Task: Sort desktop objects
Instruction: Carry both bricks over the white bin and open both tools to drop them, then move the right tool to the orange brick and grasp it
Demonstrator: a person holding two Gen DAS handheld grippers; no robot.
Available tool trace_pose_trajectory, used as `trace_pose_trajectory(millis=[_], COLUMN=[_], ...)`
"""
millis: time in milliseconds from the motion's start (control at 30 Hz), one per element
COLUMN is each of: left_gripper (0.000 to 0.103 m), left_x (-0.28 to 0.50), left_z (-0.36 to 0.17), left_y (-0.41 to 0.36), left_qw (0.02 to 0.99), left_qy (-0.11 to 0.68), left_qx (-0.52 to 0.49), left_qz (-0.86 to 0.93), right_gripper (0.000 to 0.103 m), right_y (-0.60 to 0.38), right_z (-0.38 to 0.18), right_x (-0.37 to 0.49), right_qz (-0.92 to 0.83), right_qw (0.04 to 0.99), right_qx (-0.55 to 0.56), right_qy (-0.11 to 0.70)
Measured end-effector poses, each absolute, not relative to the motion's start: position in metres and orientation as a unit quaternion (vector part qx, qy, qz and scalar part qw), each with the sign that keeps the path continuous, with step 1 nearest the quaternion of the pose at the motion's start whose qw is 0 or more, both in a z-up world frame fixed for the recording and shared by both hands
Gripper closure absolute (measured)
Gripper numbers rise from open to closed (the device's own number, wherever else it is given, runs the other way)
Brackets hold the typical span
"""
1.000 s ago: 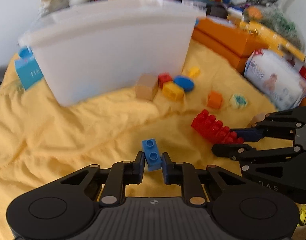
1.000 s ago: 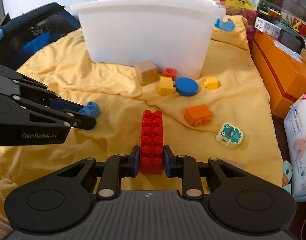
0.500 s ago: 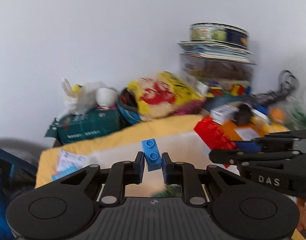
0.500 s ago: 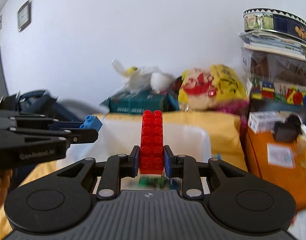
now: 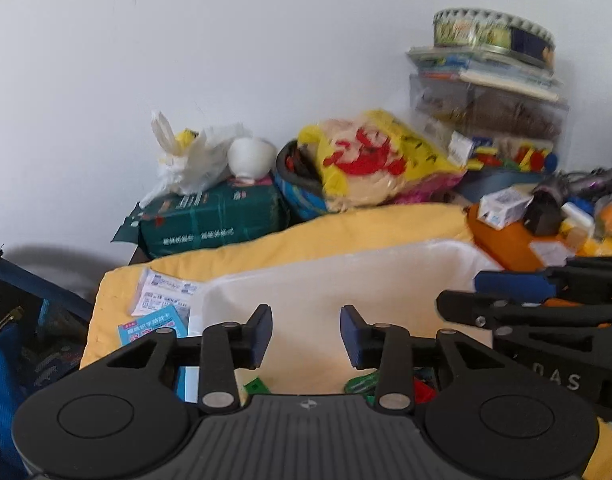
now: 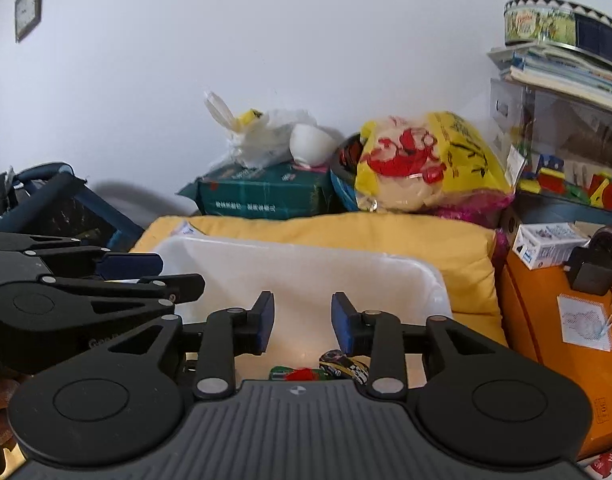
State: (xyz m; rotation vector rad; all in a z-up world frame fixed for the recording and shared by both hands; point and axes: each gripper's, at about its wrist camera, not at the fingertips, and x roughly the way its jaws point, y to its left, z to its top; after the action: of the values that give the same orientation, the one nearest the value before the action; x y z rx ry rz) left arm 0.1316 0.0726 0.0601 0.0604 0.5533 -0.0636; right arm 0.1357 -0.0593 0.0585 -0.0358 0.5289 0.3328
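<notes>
**Both bricks released over the bin**

Left wrist view: left gripper [image 5: 306,334] stood with jaws apart and empty above the white bin [image 5: 346,280]; the blue brick held half a second before was gone, presumably dropped inside, though not identifiable there.

Right wrist view: right gripper [image 6: 302,322] likewise spread and empty; the red brick was gone too. Toys [image 6: 338,364] lay on the bin floor. More pieces likely remain to sort.

Bin [image 6: 306,268]: at 12 o'clock, on the cloth [image 6: 346,236]. Toys [image 6: 318,370] inside the bin. Packet [image 6: 261,196] behind the cloth at 11 o'clock, bowl [image 6: 312,146] on it. Bag [image 6: 422,164] at 1 o'clock. Box [image 6: 546,320] at 3 o'clock; tin [image 6: 558,24] topmost on the stack at 2 o'clock.
</notes>
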Motion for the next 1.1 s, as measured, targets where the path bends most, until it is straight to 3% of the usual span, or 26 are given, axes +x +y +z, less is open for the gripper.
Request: trace_pose_trajectory(millis=[233,333,433,767,1100], left_gripper=[0.054,0.047,0.047,0.047,0.047], left_x=[0.067,0.037,0.015,0.000,-0.002], left_z=[0.065,0.050,0.024,-0.024,-0.031], left_y=[0.061,0.057,0.047,0.040,0.035], left_qw=[0.967,0.963,0.952,0.924,0.919], left_qy=[0.243,0.262,0.290,0.369,0.383], left_qx=[0.042,-0.006,-0.019,-0.011,-0.002], left_qz=[-0.061,-0.066,-0.092,-0.096,-0.092], right_gripper=[0.059,0.056,0.050,0.050,0.049], right_y=[-0.074,-0.082,-0.091,-0.101,-0.108], right_z=[0.068,0.066,0.059,-0.009,-0.032], right_x=[0.096,0.074,0.054,0.024,0.013], right_qz=[0.187,0.182,0.171,0.154,0.154], right_qw=[0.952,0.954,0.954,0.926,0.915], right_qx=[-0.012,-0.010,-0.006,-0.042,-0.055], right_qy=[0.241,0.238,0.245,0.343,0.369])
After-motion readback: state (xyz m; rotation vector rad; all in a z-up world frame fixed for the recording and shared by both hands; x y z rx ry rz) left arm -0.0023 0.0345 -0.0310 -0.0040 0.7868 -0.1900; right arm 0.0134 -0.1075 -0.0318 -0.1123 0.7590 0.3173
